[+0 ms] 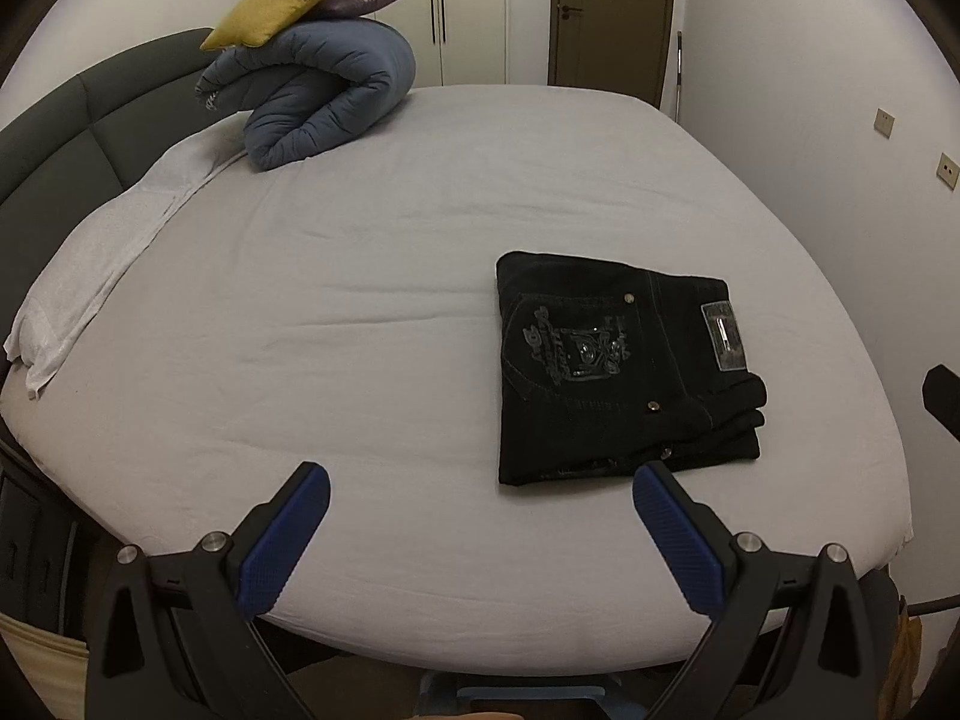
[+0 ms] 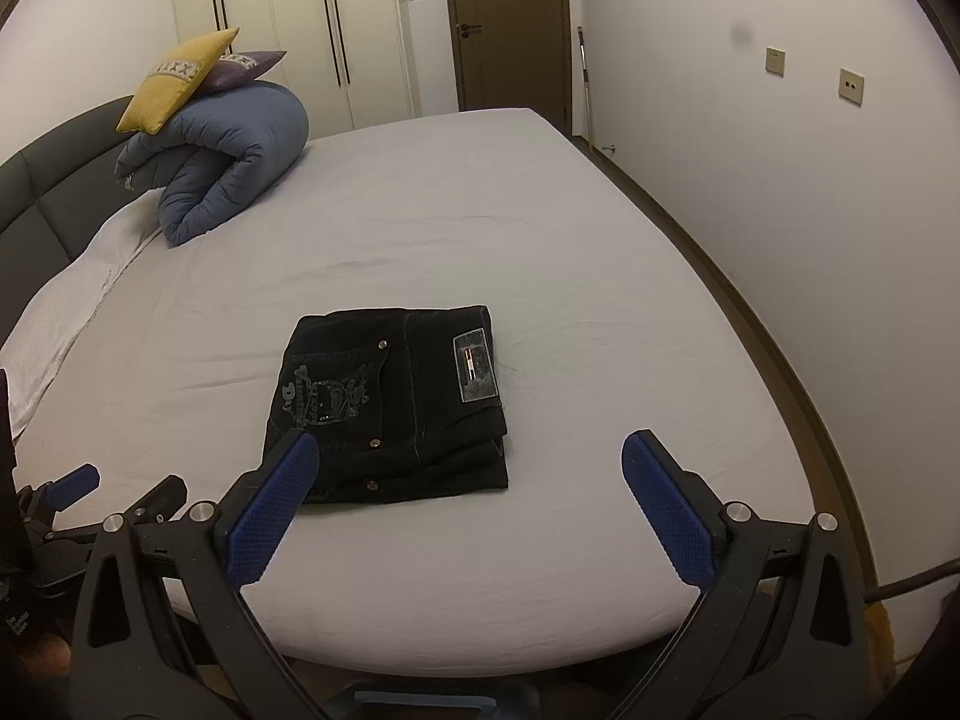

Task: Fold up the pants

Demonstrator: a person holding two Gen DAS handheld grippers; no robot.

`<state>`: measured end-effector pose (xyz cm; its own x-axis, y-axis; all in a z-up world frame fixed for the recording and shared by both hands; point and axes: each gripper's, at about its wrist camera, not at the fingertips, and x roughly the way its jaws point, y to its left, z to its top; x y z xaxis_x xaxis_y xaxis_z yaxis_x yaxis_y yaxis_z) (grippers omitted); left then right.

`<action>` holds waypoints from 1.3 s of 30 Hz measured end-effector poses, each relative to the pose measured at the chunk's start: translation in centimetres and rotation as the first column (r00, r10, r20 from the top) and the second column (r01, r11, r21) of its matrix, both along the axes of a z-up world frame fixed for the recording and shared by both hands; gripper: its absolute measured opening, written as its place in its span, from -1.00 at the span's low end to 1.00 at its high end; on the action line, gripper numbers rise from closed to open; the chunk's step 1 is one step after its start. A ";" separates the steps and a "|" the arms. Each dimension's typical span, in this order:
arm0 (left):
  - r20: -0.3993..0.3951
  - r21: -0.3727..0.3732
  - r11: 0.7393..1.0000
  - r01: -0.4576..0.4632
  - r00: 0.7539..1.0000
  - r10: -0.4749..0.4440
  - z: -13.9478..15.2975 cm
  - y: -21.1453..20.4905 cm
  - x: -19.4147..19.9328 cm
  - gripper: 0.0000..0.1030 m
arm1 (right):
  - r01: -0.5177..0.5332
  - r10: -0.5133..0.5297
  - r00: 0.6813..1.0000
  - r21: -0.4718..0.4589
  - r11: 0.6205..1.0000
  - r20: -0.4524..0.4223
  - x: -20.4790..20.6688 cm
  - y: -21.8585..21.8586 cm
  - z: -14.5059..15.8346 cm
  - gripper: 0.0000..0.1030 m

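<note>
Black jeans (image 1: 618, 369) lie folded into a compact rectangle on the grey bed sheet (image 1: 360, 300), back pocket print and waist label facing up. They also show in the right wrist view (image 2: 390, 405). My left gripper (image 1: 480, 486) is open and empty, held above the near edge of the bed, left of the jeans. My right gripper (image 2: 468, 462) is open and empty, just in front of the jeans; its left finger overlaps their near left corner in view. The left gripper's blue fingertip (image 2: 75, 480) shows at the far left of the right wrist view.
A rolled blue duvet (image 1: 318, 96) with a yellow cushion (image 1: 282, 0) and a purple cushion (image 1: 360, 0) sits at the headboard end. A white pillow (image 1: 102, 264) lies along the dark headboard (image 1: 54, 132). A wall (image 2: 780, 210) runs close along the bed's right side.
</note>
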<state>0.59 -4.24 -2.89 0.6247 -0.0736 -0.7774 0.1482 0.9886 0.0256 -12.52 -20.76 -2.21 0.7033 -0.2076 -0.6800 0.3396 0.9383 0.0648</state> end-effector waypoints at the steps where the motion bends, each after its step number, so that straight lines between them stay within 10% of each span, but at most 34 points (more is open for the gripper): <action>1: -0.002 0.001 1.000 0.000 1.000 0.000 -0.1 -0.1 0.0 1.00 | -0.001 0.001 1.000 -0.002 1.000 -0.001 0.1 0.1 -0.1 1.00; 39: -0.027 0.017 1.000 0.000 1.000 0.000 -1.2 0.3 0.3 1.00 | -0.036 0.036 0.999 -0.004 0.999 -0.025 1.5 2.6 -0.3 1.00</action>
<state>0.93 -3.99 -4.04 0.6033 -0.0601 -0.7953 0.1492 0.9881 0.0385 -11.03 -18.21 -2.47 0.6930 -0.1853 -0.6967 0.3070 0.9503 0.0526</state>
